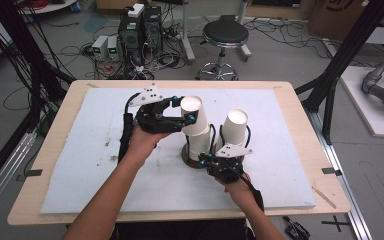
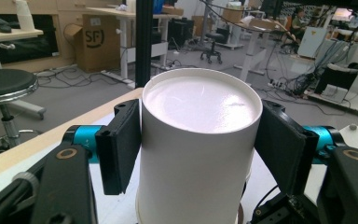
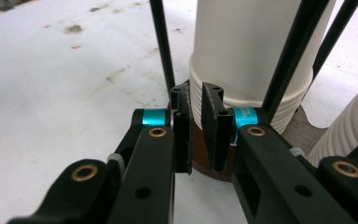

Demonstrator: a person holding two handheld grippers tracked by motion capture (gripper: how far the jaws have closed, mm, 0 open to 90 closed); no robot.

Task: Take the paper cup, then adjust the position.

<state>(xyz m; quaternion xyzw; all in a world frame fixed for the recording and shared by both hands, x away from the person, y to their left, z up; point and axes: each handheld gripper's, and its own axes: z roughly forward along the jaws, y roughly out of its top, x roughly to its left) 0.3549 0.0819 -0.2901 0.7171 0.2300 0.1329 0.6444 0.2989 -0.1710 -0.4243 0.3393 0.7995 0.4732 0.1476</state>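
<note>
L jaws round top cup (image 2: 200,140) of stack (image 1: 196,145)

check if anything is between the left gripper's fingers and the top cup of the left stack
Nothing visible stands between them. In the left gripper view both fingers press flat on the sides of the top cup, with no gap. In the high view the left gripper holds that cup above the rest of the stack.
</note>
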